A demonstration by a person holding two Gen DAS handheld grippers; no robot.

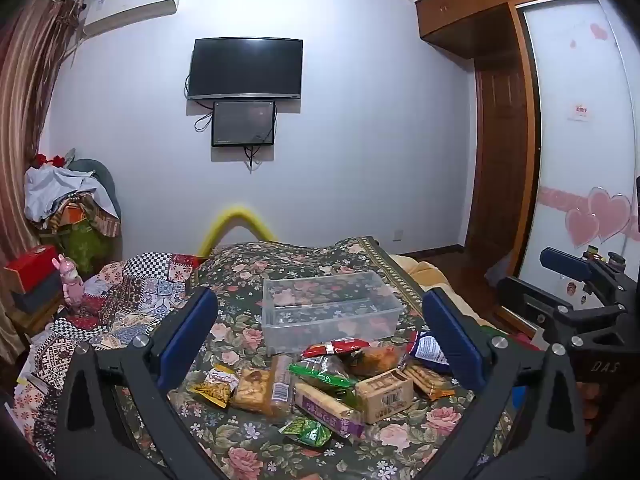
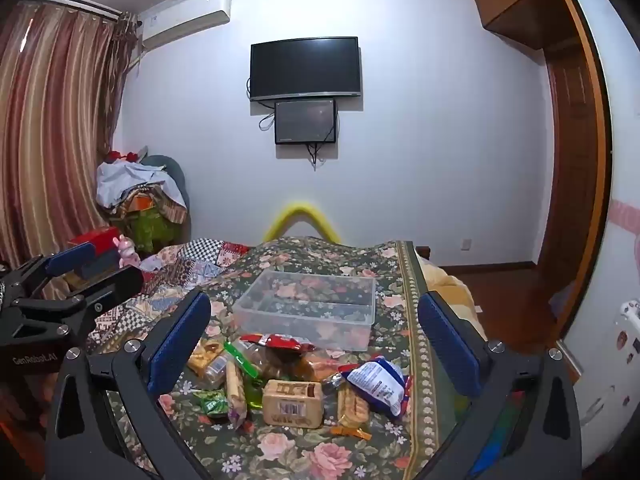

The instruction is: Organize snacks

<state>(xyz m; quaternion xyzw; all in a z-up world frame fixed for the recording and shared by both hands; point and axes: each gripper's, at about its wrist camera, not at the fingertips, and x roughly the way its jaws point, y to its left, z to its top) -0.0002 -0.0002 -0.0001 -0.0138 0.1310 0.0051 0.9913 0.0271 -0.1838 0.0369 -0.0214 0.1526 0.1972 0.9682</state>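
**Crinkly packets ahead, clear bin beyond, both grippers released**

Plastic wrappers fill my left wrist view: the snack pile [image 1: 332,384] lies on the flowered bedspread [image 1: 240,452] just ahead of and below my left gripper [image 1: 320,332], largely between its blue pads. Its jaws stand wide apart with nothing in them. Closest to me is a small green packet [image 1: 306,432], then a long cream wafer pack [image 1: 326,406] whose long axis runs slantwise, from near my left finger toward my right. A boxy tan biscuit block [image 1: 384,394] sits toward my right finger. Past the pile, farther out along my fingers, stands the clear plastic bin [image 1: 328,312], rigid, rectangular and empty, its long side crosswise to me. My right gripper shows off to the right, apart from the pile.

From the right wrist, my right gripper [image 2: 314,338] is likewise spread wide and holds nothing. The tan block [image 2: 293,403] lies square ahead between the pads, barcode face up, long axis crosswise. A puffy blue-and-white bag [image 2: 378,384] sits toward the right finger, a red pouch [image 2: 280,342] farther out against the bin [image 2: 312,312].

I judge both grippers about equally near. The stiff tan block suits the right gripper, though its crosswise length lies along the jaw's opening, so I may need to turn the wrist.
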